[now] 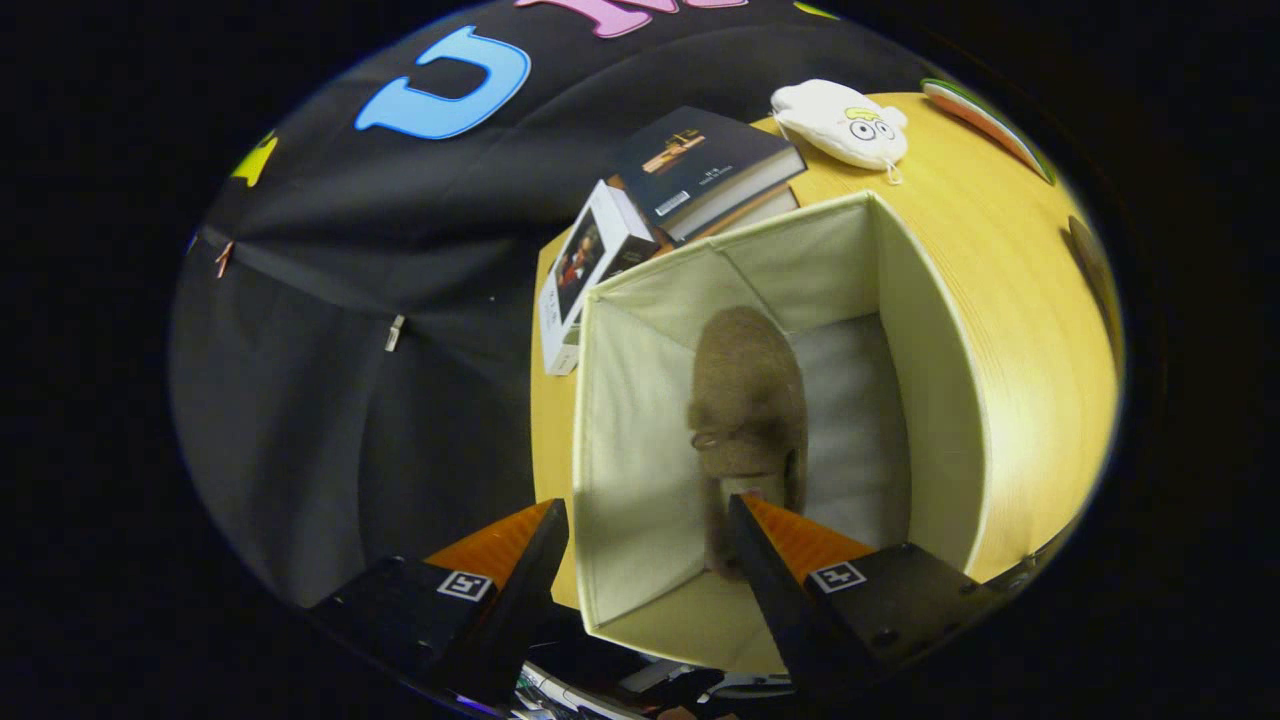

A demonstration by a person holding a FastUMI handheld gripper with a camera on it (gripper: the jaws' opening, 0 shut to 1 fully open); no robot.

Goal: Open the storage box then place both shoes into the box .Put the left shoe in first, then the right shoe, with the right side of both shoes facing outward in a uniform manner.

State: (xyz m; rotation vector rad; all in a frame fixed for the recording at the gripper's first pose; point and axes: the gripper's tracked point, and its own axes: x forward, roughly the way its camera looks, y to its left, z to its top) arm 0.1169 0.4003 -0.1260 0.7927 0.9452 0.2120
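While jaws gape, fuzzy brown shoe (745, 400) — in box (630, 440)

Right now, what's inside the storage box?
One brown shoe lies on the floor of the open storage box. The open gripper hangs above it; one finger hides the shoe's near end.

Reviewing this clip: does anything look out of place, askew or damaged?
Nothing stands out. One brown shoe lies flat inside the open storage box, with room beside it. The gripper hovers open above the box, holding nothing.
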